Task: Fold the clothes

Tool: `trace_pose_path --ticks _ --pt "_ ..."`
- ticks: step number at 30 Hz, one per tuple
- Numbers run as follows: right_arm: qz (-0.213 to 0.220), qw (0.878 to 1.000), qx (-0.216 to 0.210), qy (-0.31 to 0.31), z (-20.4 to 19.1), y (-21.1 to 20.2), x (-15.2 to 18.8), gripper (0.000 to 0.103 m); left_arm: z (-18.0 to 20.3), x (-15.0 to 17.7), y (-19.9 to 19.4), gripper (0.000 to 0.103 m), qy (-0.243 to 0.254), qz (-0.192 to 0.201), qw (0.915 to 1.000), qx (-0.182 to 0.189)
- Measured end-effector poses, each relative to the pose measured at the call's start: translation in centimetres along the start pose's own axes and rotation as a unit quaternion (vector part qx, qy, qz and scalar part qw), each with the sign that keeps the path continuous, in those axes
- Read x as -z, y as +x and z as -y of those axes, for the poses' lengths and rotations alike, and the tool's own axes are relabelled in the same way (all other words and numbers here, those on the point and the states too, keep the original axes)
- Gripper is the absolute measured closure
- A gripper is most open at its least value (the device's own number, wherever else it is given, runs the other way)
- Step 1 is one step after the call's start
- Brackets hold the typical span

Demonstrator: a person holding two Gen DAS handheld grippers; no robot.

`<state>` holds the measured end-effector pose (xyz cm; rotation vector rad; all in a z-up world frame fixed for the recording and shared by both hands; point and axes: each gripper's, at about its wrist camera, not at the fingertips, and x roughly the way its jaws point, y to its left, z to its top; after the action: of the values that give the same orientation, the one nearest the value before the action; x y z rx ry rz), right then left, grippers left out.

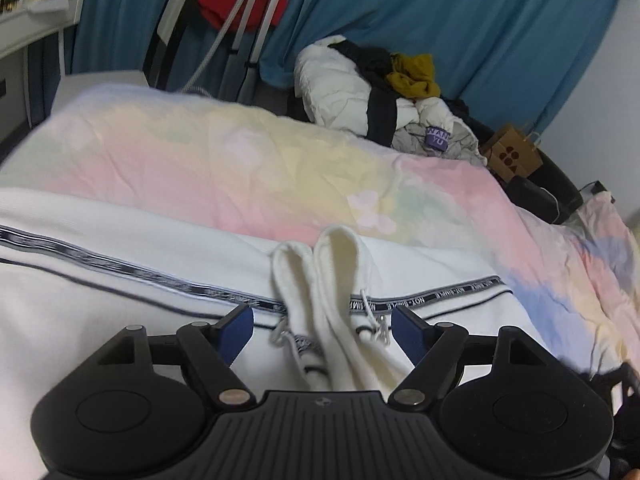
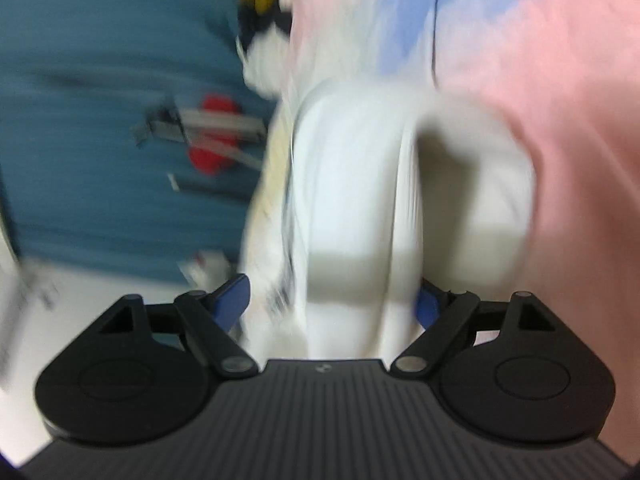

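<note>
Left wrist view, white garment (image 1: 332, 292) bunched between wide left tongs (image 1: 326, 336), right tongs (image 2: 332, 304) likewise wide.

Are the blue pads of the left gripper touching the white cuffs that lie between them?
Apart. The left wrist view shows the left gripper open, and white garment with the black stripe is visible between each of the blue pads and the cuffs.

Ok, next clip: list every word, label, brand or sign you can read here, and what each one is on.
"NOT SIMPLE", repeated along the black band across the white garment; blurred further left.
"NAN YU", partly legible, on the purple tag in the clothes pile.
Black dots and shapes, no letters, on the brown paper bag.
Small round emblem on the left gripper body: too small to read.
Right wrist view: too blurred, nothing readable.
</note>
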<state>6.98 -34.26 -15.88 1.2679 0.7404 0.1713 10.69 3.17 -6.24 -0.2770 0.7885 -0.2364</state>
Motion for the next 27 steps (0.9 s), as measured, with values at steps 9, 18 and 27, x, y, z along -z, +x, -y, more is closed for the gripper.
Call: trace_pose_path --ticks 9,18,27 --pt "-0.130 0.978 0.026 -0.161 -5.0 2.1 8.9 0.034 -2.2 2.3 -3.4 0.024 -0.009 -0.006 0.9998 -0.014" --pt "0.013 0.909 0.040 -0.416 -10.8 1.2 9.6 0.068 -1.6 5.1 -4.1 0.023 0.001 0.017 0.9988 -0.046" --pt "-0.031 0.876 0.075 -0.475 -9.2 8.4 9.6 0.078 -2.8 5.7 -3.4 0.022 -0.055 0.021 0.9969 -0.051"
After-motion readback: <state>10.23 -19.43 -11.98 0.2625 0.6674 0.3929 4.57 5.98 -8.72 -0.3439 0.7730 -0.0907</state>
